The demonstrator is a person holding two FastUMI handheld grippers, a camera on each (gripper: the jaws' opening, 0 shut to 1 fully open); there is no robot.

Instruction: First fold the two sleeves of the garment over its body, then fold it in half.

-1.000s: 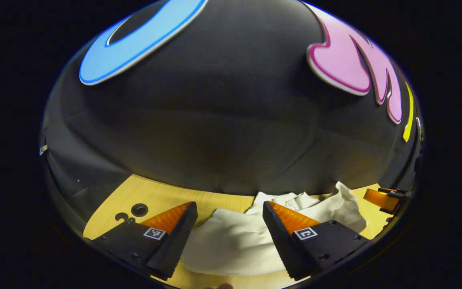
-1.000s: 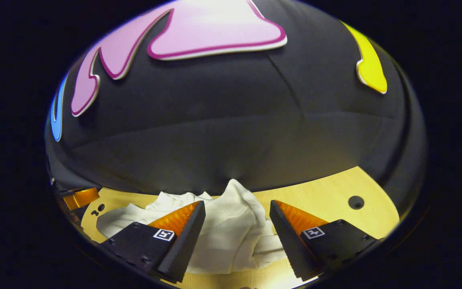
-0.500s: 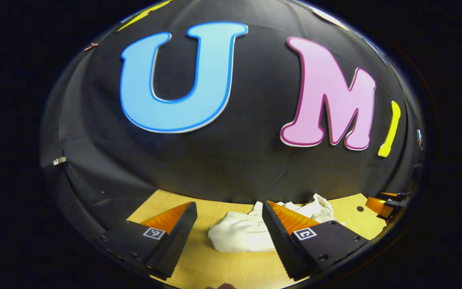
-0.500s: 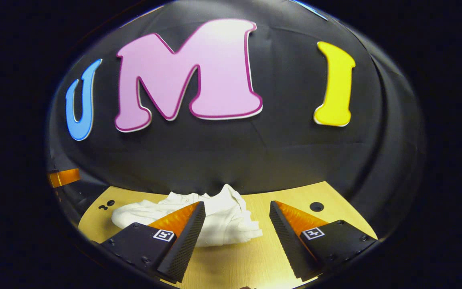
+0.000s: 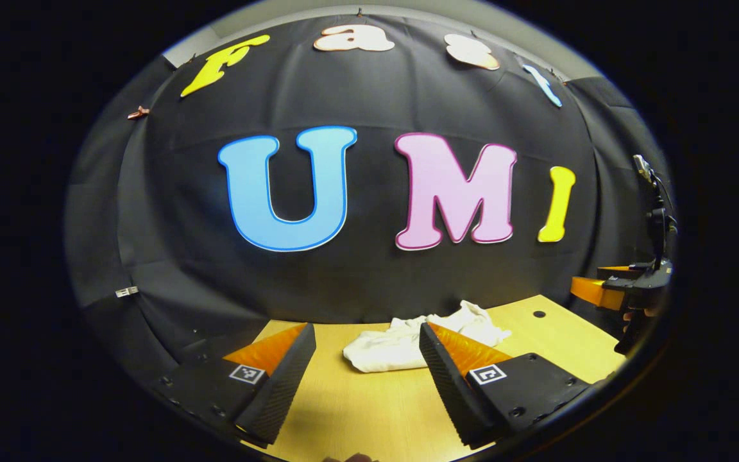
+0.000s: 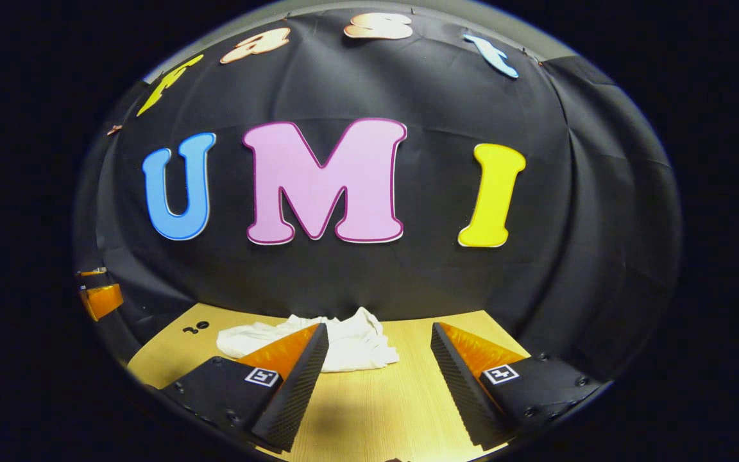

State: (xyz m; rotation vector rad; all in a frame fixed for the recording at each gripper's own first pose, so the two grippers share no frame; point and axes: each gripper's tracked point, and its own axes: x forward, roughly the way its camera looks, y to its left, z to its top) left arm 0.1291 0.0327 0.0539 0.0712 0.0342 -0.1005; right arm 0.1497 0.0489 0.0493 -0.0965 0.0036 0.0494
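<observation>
The garment [image 5: 401, 343] [image 6: 356, 340] is plain white, without pattern. The worktop [image 5: 369, 404] [image 6: 382, 398] is pale yellow wood with fine grain and small dark holes. The wall [image 5: 356, 276] is black.

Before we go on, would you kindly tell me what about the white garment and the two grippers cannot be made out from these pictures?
- Crumpled white cloth garment: sleeves and folds cannot be told apart, too small and bunched in both views.
- Its right part in the left gripper view is hidden behind a finger of the left gripper.
- Its middle in the right gripper view is hidden by a finger of the right gripper.
- The right gripper at the left gripper view's right edge: cut off, jaw state unclear there.
</observation>
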